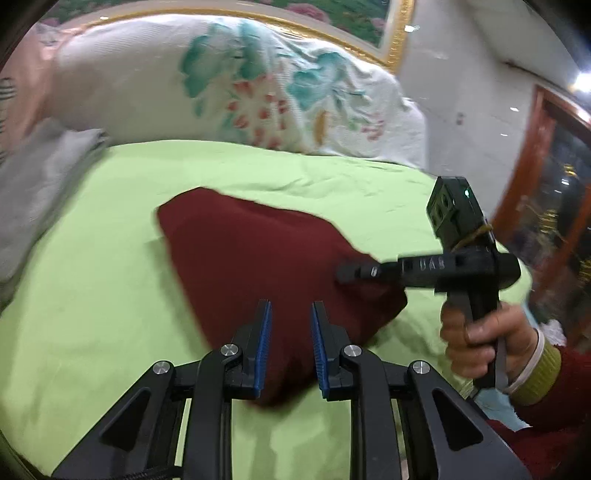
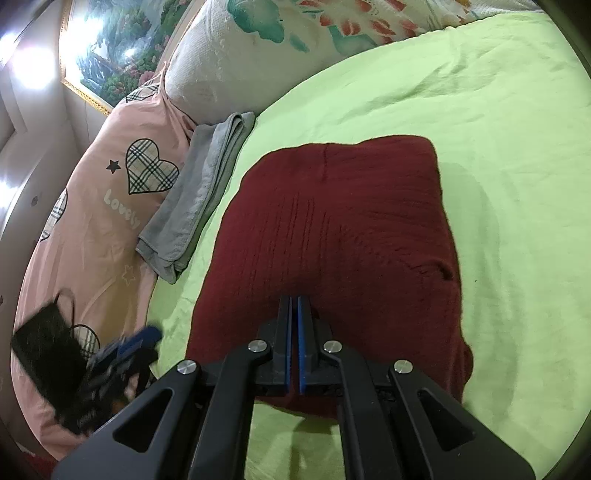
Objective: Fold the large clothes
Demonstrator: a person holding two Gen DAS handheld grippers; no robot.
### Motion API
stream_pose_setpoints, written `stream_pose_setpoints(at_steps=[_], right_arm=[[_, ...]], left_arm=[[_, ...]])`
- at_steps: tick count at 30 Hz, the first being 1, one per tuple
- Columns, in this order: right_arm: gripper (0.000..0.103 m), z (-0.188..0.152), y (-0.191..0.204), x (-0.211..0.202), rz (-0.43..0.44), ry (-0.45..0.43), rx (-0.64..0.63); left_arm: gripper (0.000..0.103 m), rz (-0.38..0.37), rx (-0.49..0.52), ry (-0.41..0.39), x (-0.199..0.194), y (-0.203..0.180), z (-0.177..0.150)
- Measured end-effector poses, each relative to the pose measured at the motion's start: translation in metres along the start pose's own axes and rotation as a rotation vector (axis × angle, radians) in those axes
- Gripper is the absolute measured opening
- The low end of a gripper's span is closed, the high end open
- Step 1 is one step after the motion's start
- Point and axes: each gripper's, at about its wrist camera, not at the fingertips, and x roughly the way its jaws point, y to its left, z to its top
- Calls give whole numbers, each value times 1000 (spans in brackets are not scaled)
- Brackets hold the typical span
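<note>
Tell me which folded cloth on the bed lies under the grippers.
The dark red garment on the green sheet; the grey folded cloth lies off beside the pink pillow.

Dark red knit garment (image 2: 332, 251), plain, faint ribbed lines. Lime-green bedsheet (image 2: 480, 129), no pattern. White quilt (image 1: 221, 85) printed with teal leaves, coral-red flowers, touch of yellow. Pale pink duvet (image 2: 99, 206) with plaid hearts, small dark stars, white lettering. Folded grey cloth (image 2: 199, 199), plain. Black grippers, blue pads (image 1: 263, 347). Gold picture frame (image 1: 397, 33). Person's sleeve (image 1: 546, 384) dark red, olive-yellow cuff.
</note>
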Motion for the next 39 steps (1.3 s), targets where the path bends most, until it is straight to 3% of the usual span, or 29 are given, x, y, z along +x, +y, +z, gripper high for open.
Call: stream_pose_setpoints(at_steps=[4, 7, 8, 12, 16, 19, 23, 24, 26, 28, 31, 33, 36, 37, 39], right_arm=[[3, -2, 1, -4, 4, -4, -12], [3, 0, -7, -8, -12, -15, -6], [3, 0, -10, -8, -26, -15, -3], [2, 2, -23, -4, -47, -9, 21], [0, 3, -38, 2, -91, -27, 38], [0, 3, -48, 2, -62, -31, 72], [2, 8, -32, -7, -38, -26, 40], [2, 11, -26, -13, -24, -38, 28], [3, 17, -19, -21, -4, -63, 13], [3, 27, -12, -22, -11, -83, 1], [3, 45, -6, -9, -56, -88, -12], [3, 55, -9, 3, -109, -92, -3], [2, 62, -28, 26, -198, -32, 34], [1, 60, -39, 36, -202, 0, 57], [0, 55, -54, 38, -157, -26, 92]], left_arm=[[15, -146, 74, 116, 43, 5, 2], [9, -144, 129, 209, 75, 3, -13], [1, -129, 135, 223, 84, 1, -20], [1, -177, 55, 217, 95, 10, -19], [0, -155, 66, 223, 94, 4, -21], [0, -148, 43, 213, 90, 2, -26], [1, -149, -1, 201, 72, 1, -18], [2, -163, -15, 180, 61, 1, -15], [15, -170, -29, 116, 37, 0, -9], [26, -143, -62, 52, 21, 7, 2], [28, -66, -157, 10, 23, 29, 13], [25, -56, -238, 25, 35, 48, 17], [25, -6, -252, 95, 55, 53, 9], [25, -4, -243, 98, 59, 51, 7], [25, 13, -236, 96, 63, 48, 5]])
